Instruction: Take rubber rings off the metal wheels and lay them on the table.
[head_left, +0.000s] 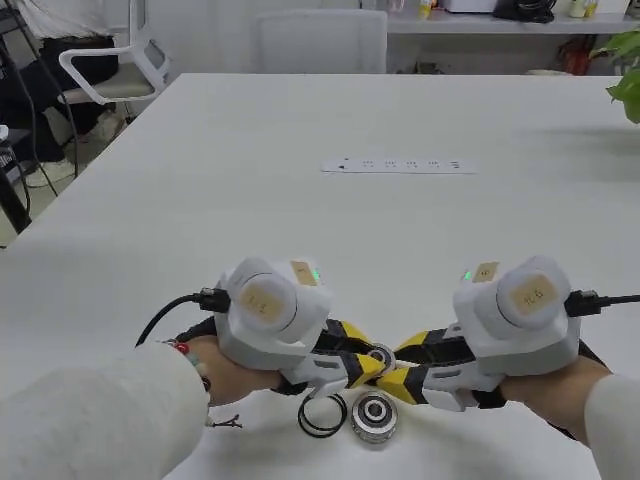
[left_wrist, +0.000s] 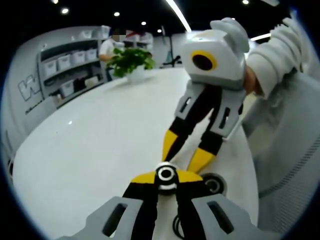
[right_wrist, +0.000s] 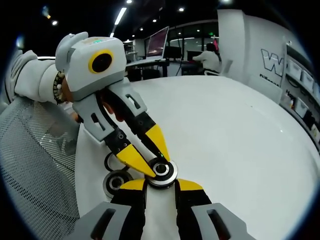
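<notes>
We see a wide white table (head_left: 300, 200) with a white power strip (head_left: 398, 165) lying flat near its middle. Pale chairs (head_left: 320, 40) stand at the far edge, and a green plant (head_left: 625, 70) leans in at the right. In the left gripper view, shelves of bins (left_wrist: 65, 70) line the wall. In the right gripper view, a seated person (right_wrist: 207, 57) works at a desk with monitors (right_wrist: 156, 42) under ceiling lights.

At the near edge the two grippers meet tip to tip above the table. The left gripper (right_wrist: 147, 157) has its yellow tips closed on a small metal wheel (left_wrist: 166, 174), held clear of the surface. The right gripper (left_wrist: 182, 157) comes at the same wheel from the opposite side with its jaws a narrow gap apart and its tips at the rim. We cannot tell whether they pinch it.

Just below the grippers, a second wheel (head_left: 375, 415) lies flat on the table. Loose black rubber rings (head_left: 322, 413) lie touching or just beside it on its left.

The gripper tips hide much of the held wheel, so we cannot make out whether a ring sits on it. We cannot count the overlapping rings either, and the left gripper view cuts them off at the bottom.
</notes>
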